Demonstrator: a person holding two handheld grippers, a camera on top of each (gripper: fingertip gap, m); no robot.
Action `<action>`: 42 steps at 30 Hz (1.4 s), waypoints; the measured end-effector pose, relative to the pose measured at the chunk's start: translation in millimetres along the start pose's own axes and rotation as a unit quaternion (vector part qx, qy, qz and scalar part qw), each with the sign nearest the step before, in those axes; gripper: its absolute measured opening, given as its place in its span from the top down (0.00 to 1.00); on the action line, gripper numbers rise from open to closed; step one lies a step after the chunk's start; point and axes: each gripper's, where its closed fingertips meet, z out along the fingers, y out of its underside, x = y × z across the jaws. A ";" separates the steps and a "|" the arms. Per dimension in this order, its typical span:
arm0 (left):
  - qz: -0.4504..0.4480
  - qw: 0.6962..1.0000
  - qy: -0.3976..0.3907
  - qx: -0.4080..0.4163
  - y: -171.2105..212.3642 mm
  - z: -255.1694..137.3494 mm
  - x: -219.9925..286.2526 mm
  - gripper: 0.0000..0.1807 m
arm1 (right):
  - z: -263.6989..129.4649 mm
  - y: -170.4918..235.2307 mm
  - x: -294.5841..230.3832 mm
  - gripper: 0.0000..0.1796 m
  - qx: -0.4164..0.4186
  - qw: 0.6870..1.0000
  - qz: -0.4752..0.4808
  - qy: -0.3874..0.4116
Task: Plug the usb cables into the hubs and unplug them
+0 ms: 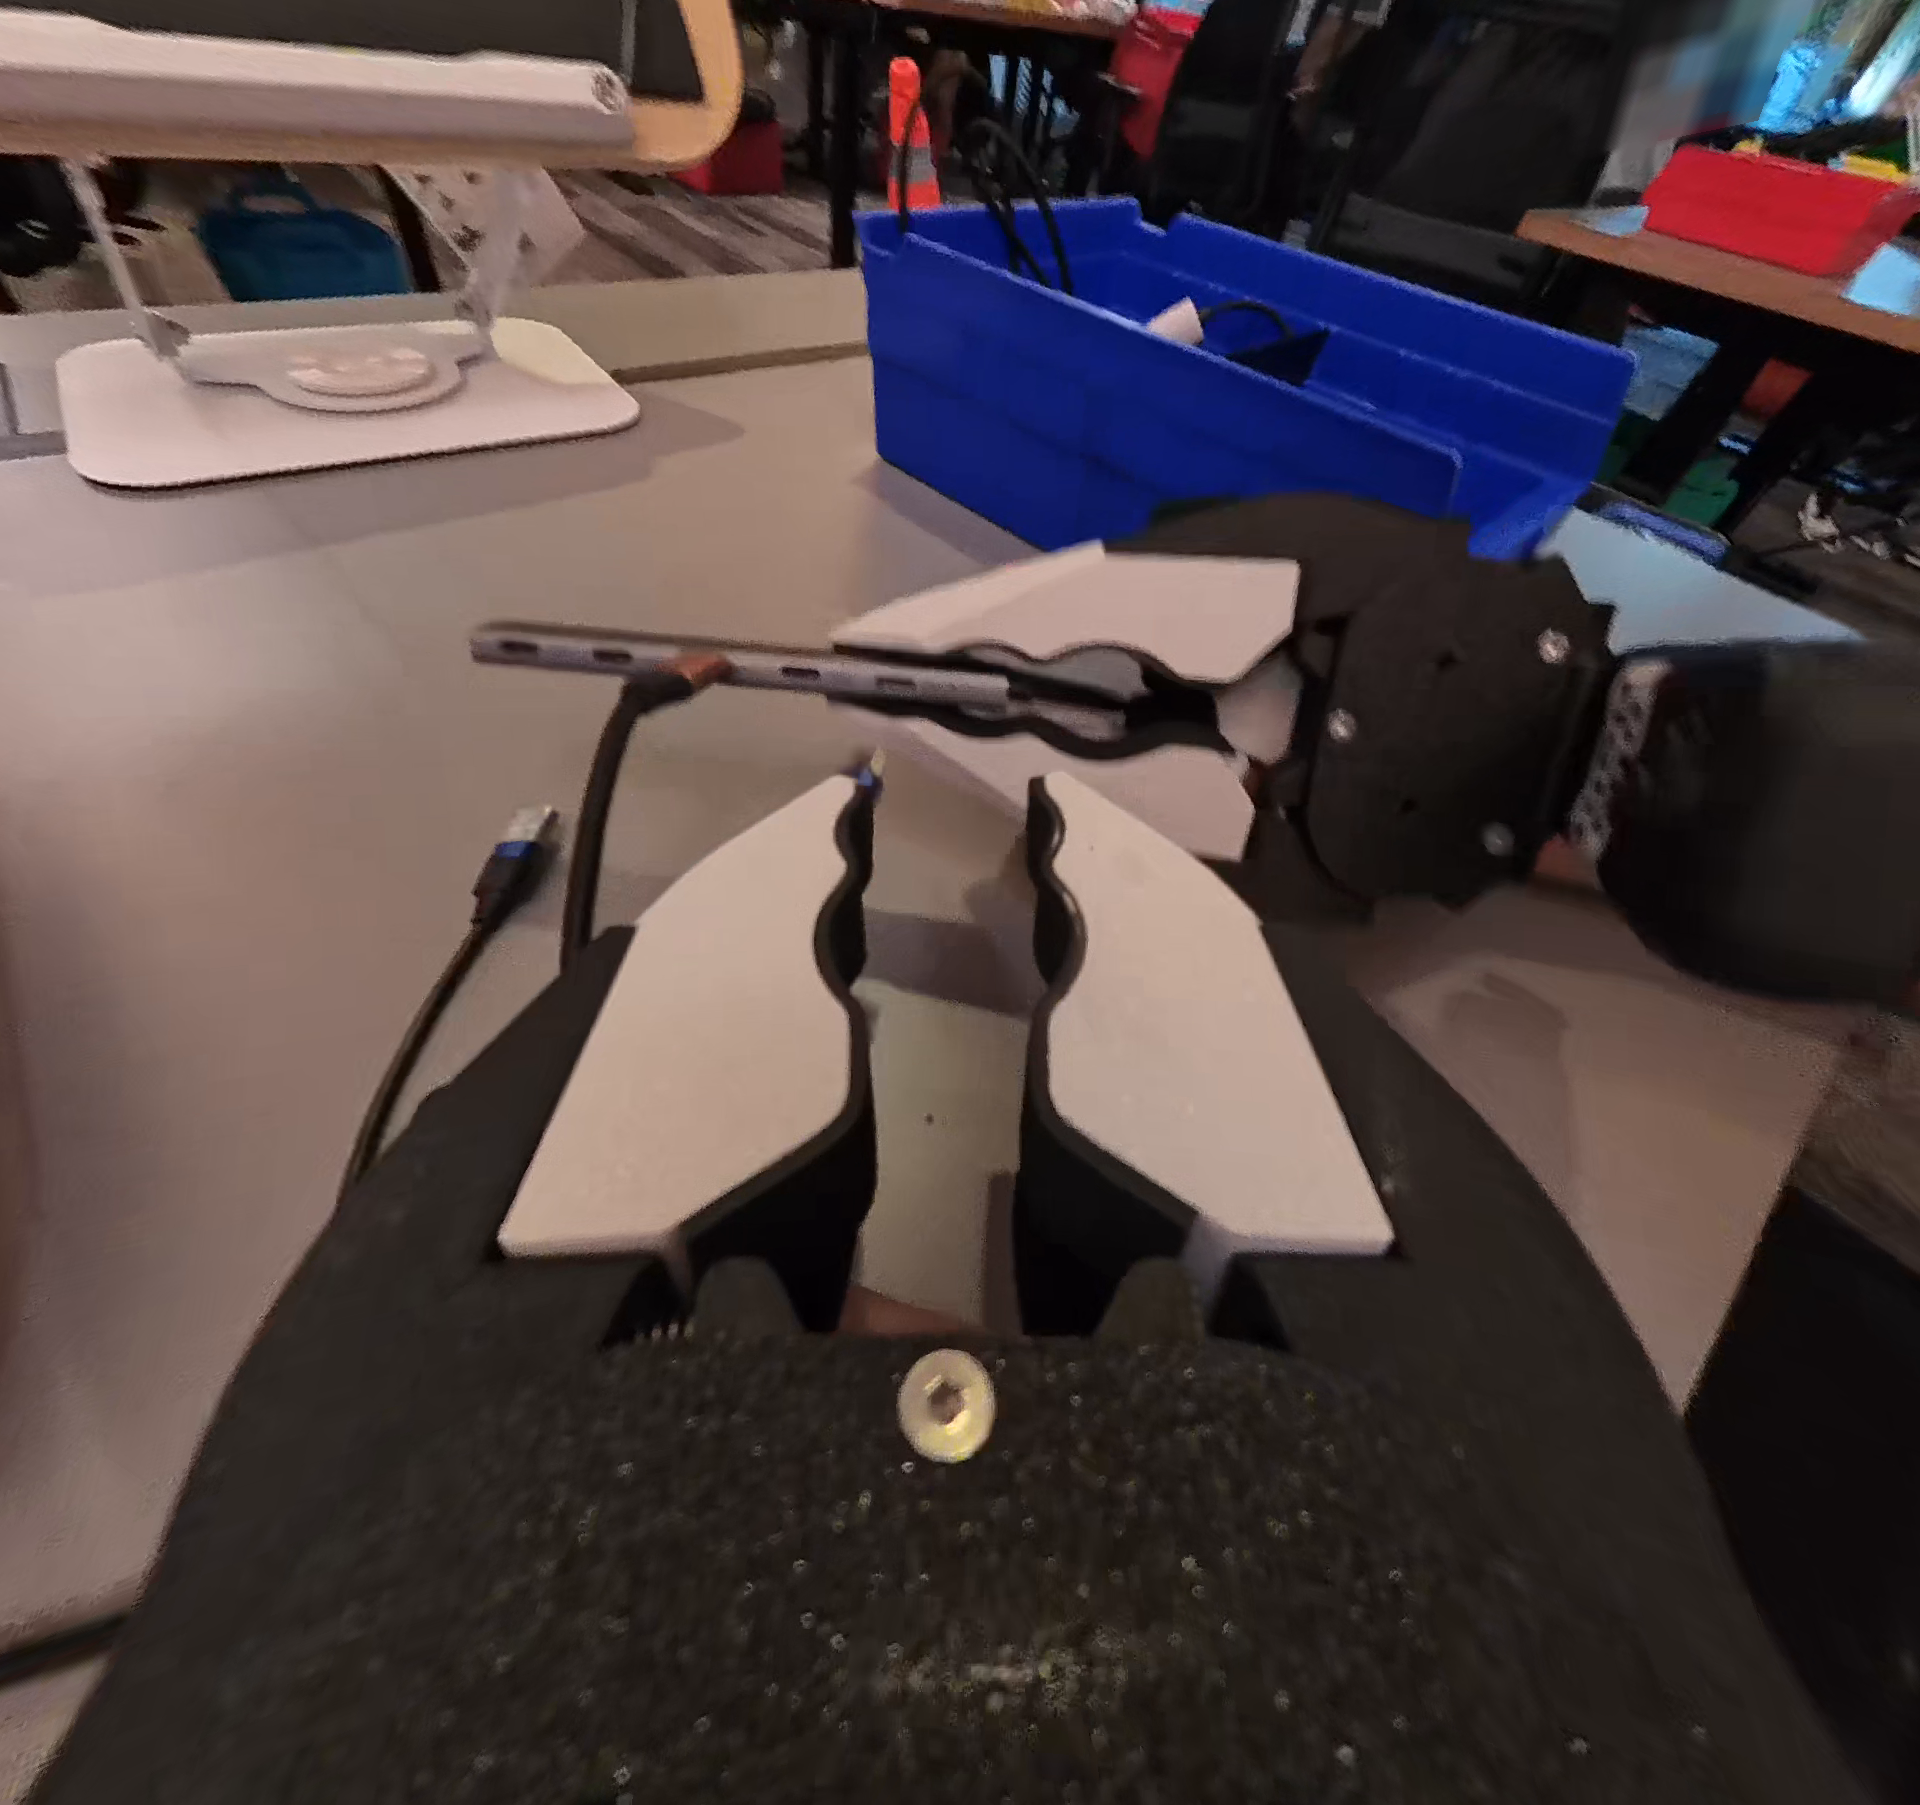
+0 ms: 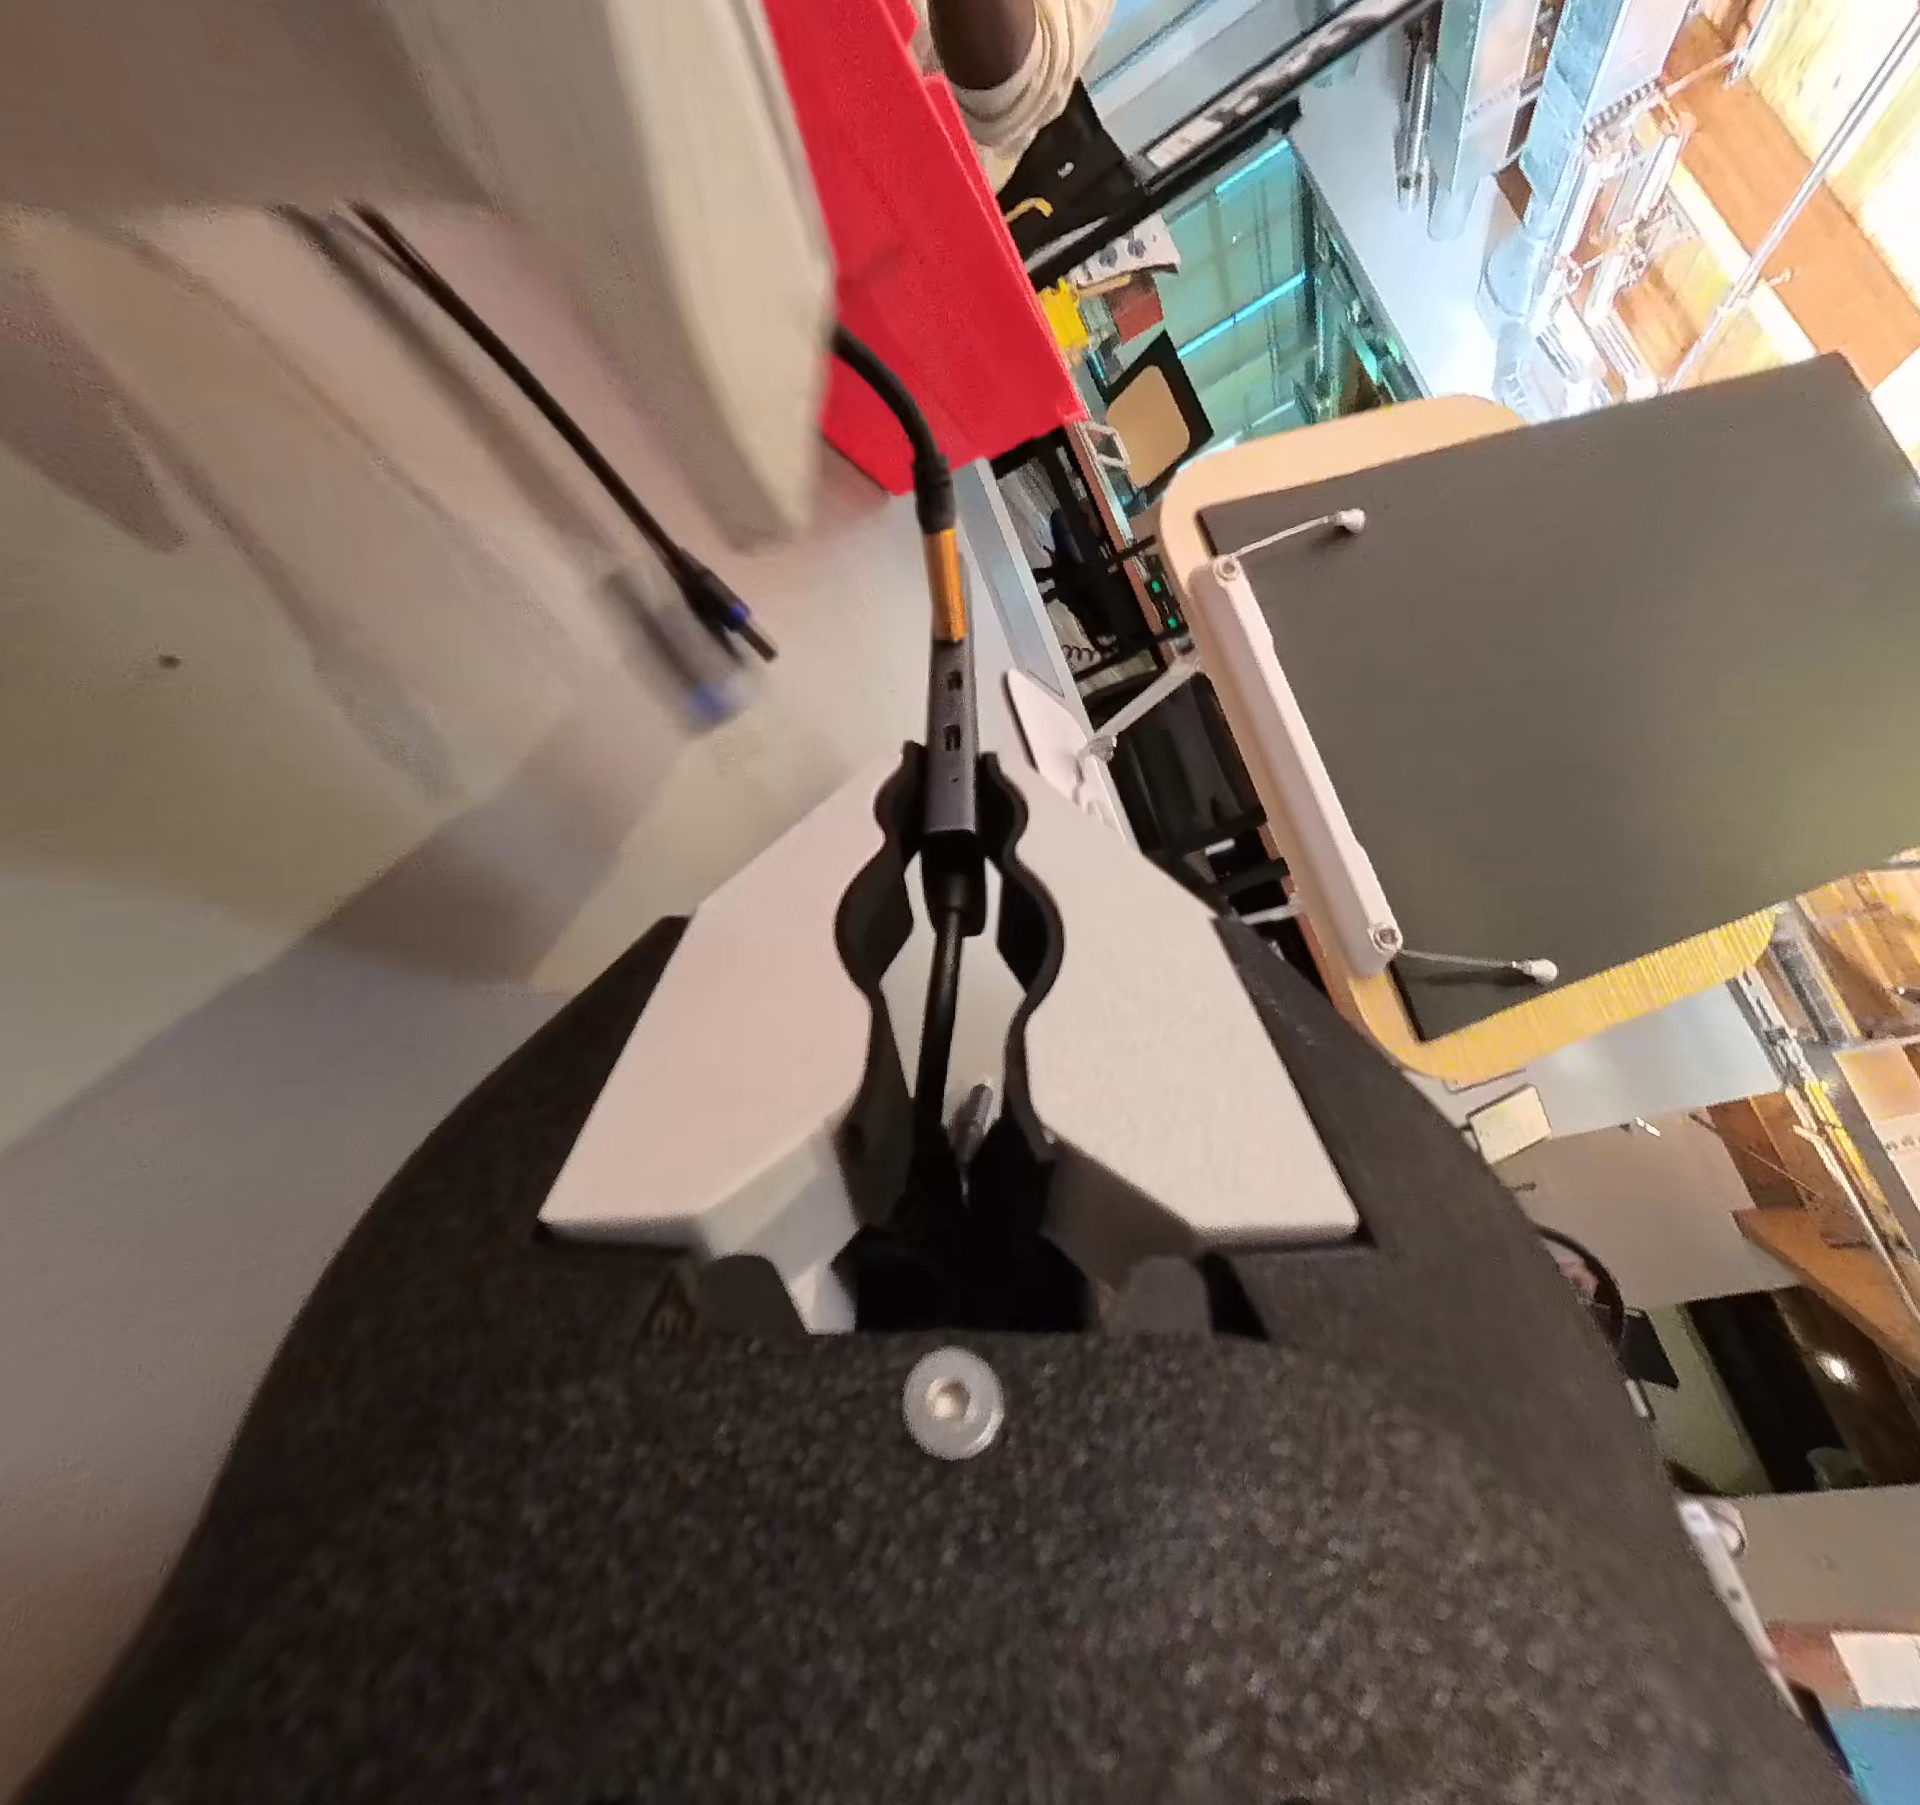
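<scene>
We lift the USB hub (image 1: 727,666) off the table.
Right gripper (image 1: 904,659) pinches its right end; left gripper (image 1: 951,799) hangs spread near it, blue bin (image 1: 1143,425) beyond.

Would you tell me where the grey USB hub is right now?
The USB hub is off the table, clamped in the right gripper, ahead of the open left gripper and in front of the blue bin.

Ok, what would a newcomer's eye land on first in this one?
The right gripper, clamped on a slim grey USB hub held above the table with an orange-collared cable plugged in. Below it the left gripper gapes empty, and a blue bin sits behind.
</scene>
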 end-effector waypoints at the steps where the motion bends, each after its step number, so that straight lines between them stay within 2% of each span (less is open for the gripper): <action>1: 0.003 1.000 0.006 -0.014 3.9 -1.7 1.8 0.85 | -0.1 3.5 2.4 0.95 -0.004 1.000 0.003 0.001; 6: 0.079 0.994 0.044 -0.062 10.3 -31.1 -2.9 0.85 | -0.8 13.9 9.3 0.95 -0.017 1.000 0.006 0.008; 9: 0.147 0.966 0.154 -0.144 28.3 -53.7 1.4 0.86 | -0.6 13.6 10.1 0.95 -0.016 1.000 0.006 0.007; 10: 0.158 0.961 0.163 -0.161 30.9 -55.3 -3.2 0.85 | -0.3 12.8 9.4 0.95 -0.015 1.000 0.009 0.004; 11: 0.157 0.962 0.160 -0.154 27.1 -52.5 -7.5 0.84 | 0.1 12.0 8.4 0.95 -0.013 1.000 0.010 0.001; 14: 0.131 0.955 0.216 -0.158 25.2 -41.6 6.8 0.87 | 1.6 10.4 4.2 0.95 -0.011 1.000 0.010 -0.006; 16: 0.147 0.950 0.194 -0.193 36.8 -26.1 2.1 0.86 | 1.7 9.4 2.8 0.95 -0.010 1.000 0.009 -0.007; 18: 0.160 0.946 0.166 -0.228 50.6 -14.6 -4.4 0.90 | 1.2 9.7 3.1 0.95 -0.010 1.000 0.009 -0.007; 23: 0.191 0.936 0.112 -0.275 79.9 -2.5 -11.3 0.86 | 0.9 11.2 5.4 0.95 -0.011 1.000 0.015 -0.007; 26: 0.184 0.939 0.116 -0.267 82.4 -0.7 -5.1 0.99 | 1.4 10.6 2.2 0.95 -0.011 1.000 0.011 -0.012; 27: 0.187 0.938 0.113 -0.270 82.8 -0.7 -5.5 0.99 | 1.3 10.6 1.9 0.95 -0.012 1.000 0.008 -0.011; 31: 0.221 0.929 0.108 -0.276 76.3 -5.9 -6.2 1.00 | 1.4 11.7 1.9 0.95 -0.014 1.000 -0.003 -0.009; 35: 0.174 0.948 0.120 -0.238 26.9 -16.5 2.9 1.00 | 2.3 12.1 -1.0 0.95 -0.024 0.999 -0.045 -0.003; 38: 0.177 0.952 0.085 -0.236 6.7 -16.7 -10.0 1.00 | 2.4 6.6 -4.1 0.95 -0.023 0.997 -0.078 0.002; 40: 0.170 0.950 0.102 -0.242 6.9 -15.6 -7.8 1.00 | 2.9 6.0 -7.9 0.95 -0.025 0.995 -0.092 -0.001; 42: 0.158 0.934 0.158 -0.279 26.5 -20.5 8.5 1.00 | 3.3 8.3 -11.0 0.95 -0.028 0.995 -0.090 -0.009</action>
